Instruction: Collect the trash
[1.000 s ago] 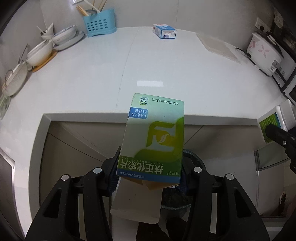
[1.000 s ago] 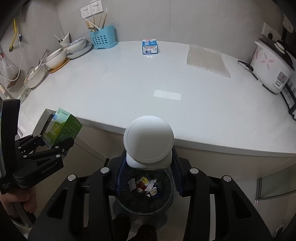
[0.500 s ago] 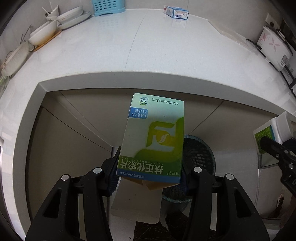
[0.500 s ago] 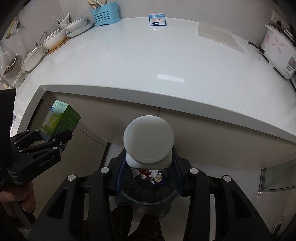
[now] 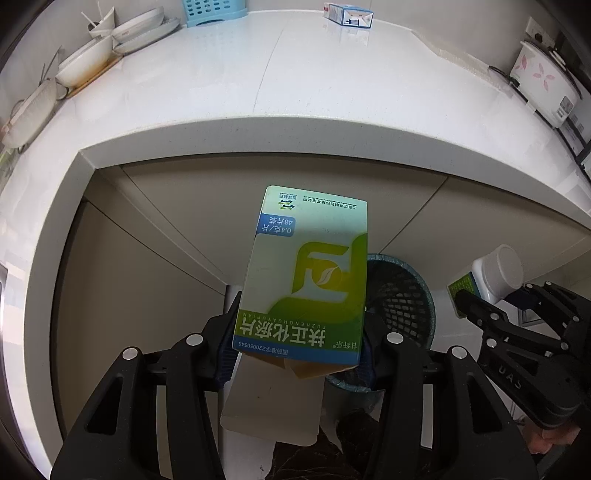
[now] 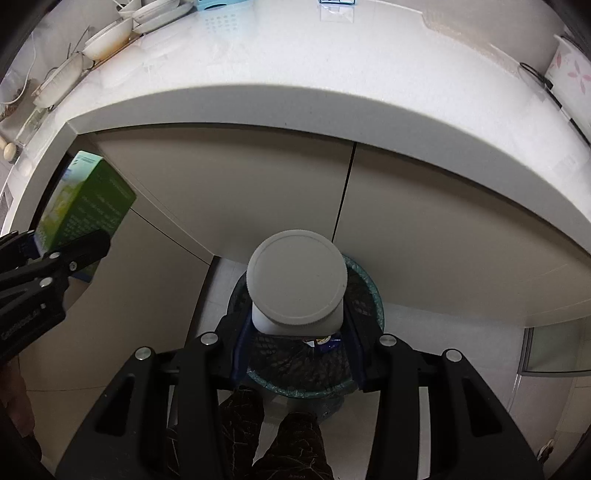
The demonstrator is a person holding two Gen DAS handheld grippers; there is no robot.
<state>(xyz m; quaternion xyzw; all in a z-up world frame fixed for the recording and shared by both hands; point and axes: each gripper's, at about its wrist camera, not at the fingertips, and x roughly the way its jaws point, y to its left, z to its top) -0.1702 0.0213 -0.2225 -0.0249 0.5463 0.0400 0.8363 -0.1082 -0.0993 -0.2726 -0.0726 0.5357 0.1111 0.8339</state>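
My left gripper (image 5: 299,343) is shut on a green and white medicine box (image 5: 306,273), held in the air in front of the cabinet, left of the bin. The box also shows at the left of the right wrist view (image 6: 85,203). My right gripper (image 6: 295,328) is shut on a white bottle with a round white cap (image 6: 297,277), held directly above the dark mesh trash bin (image 6: 365,295). The bin (image 5: 402,291) stands on the floor below the counter and holds some wrappers (image 6: 325,341). In the left wrist view the bottle (image 5: 491,273) is at the right.
A white countertop (image 5: 332,85) curves above beige cabinet doors (image 6: 266,184). On it lie a small blue and white carton (image 5: 349,14), bowls and plates (image 5: 92,59), a blue utensil basket (image 5: 214,11) and a rice cooker (image 5: 546,85).
Both grippers have moved down and back from the counter, below its edge. The bottle now hangs over the bin, and the box has come closer to it.
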